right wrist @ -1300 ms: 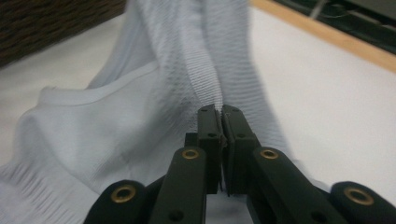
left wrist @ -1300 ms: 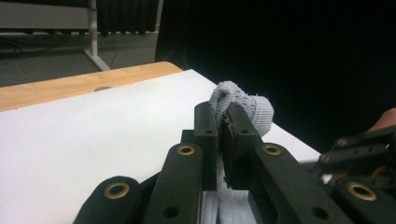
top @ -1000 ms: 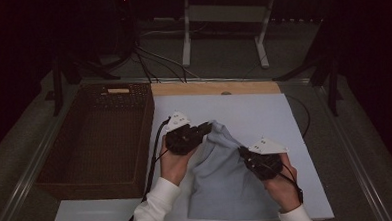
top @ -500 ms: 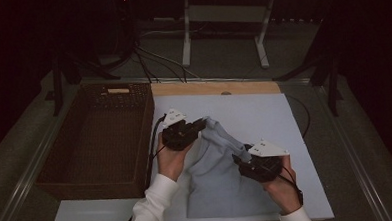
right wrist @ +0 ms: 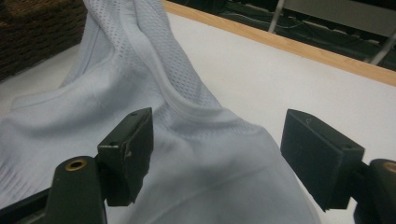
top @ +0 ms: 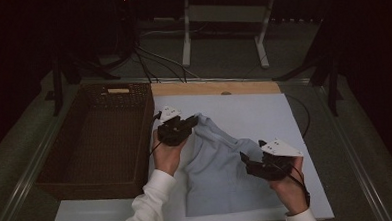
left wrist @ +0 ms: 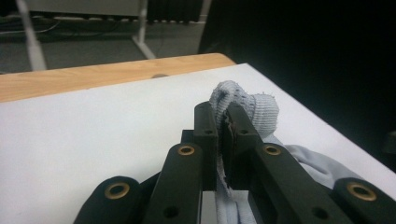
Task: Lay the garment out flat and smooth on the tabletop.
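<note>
A pale blue garment [top: 222, 174] lies spread on the white counter [top: 264, 112], its bulk toward six o'clock and one bunched corner drawn up toward eleven o'clock. The left tongs [top: 190, 121] are clenched on that corner: in the left gripper view the ribbed mesh edge of the garment [left wrist: 243, 105] bulges out above the pinched jaws of the left tongs [left wrist: 223, 122]. The right tongs [top: 247, 158] sit at about four o'clock on the cloth; their jaws have just been opening and now stand released, well apart, with the fabric [right wrist: 196, 154] lying between and beneath them but not pressed by the right tongs [right wrist: 219, 140]. A brown wicker basket [top: 92, 140] stands at nine o'clock, just beside the counter's edge
</note>
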